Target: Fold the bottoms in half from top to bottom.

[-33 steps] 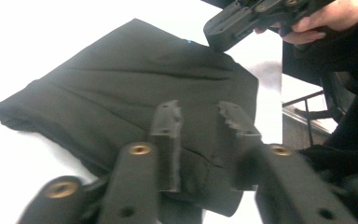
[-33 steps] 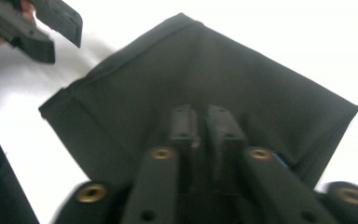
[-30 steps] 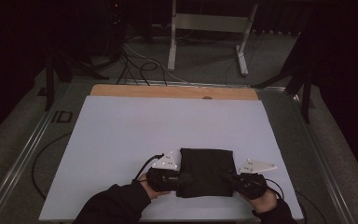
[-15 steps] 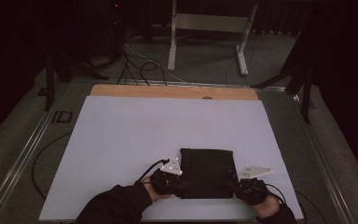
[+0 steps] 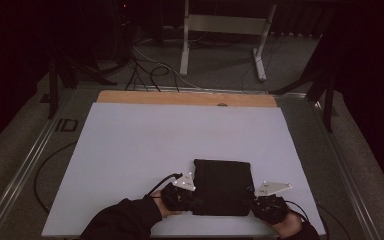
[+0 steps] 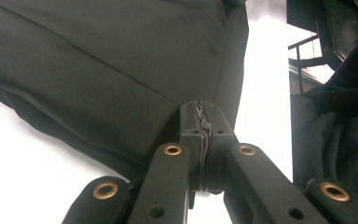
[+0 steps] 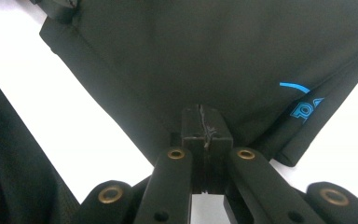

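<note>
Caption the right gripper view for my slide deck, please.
Right tongs shut on the edge of a folded black cloth with blue print, above the white table.

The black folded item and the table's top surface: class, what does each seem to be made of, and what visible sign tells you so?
The black folded item looks like soft matte cloth, probably a garment: it creases, folds in layers, and carries a blue print. The table's top surface looks like a smooth pale sheet, perhaps laminate or plastic; the wooden strip along its far edge shows tan grain.

A folded black cloth (image 5: 223, 186) lies between the left gripper (image 5: 194, 201) and right gripper (image 5: 256, 202).
</note>
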A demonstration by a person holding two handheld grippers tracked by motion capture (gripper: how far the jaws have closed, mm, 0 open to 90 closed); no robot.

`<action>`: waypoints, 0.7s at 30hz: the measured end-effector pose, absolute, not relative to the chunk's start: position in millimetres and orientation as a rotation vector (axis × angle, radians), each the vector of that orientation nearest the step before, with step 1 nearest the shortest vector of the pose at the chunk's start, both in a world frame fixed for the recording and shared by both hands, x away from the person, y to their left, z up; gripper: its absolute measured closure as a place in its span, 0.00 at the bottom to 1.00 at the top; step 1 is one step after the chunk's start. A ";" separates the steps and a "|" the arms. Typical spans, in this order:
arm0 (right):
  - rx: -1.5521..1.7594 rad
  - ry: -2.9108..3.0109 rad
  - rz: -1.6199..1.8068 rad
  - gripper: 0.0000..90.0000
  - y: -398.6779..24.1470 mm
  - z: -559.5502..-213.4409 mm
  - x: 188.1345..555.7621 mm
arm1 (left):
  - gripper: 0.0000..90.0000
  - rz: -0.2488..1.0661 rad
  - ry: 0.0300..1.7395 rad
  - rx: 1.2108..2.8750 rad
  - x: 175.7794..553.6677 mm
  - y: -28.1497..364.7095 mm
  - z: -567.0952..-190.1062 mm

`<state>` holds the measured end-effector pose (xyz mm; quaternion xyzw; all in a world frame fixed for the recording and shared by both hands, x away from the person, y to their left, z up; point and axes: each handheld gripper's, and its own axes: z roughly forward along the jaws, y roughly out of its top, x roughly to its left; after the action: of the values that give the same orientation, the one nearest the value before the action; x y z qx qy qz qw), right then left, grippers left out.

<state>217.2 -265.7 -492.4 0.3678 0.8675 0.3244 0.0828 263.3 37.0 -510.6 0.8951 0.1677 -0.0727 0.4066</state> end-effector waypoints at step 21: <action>1.101 2.563 1.115 0.79 -267.9 -486.0 216.9 | 0.63 -0.267 0.365 2.214 257.3 37.2 -495.7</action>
<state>216.9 -267.9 -486.0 0.3657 0.8511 0.3704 0.0686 257.3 37.2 -495.7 0.8860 0.1461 -0.1068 0.4270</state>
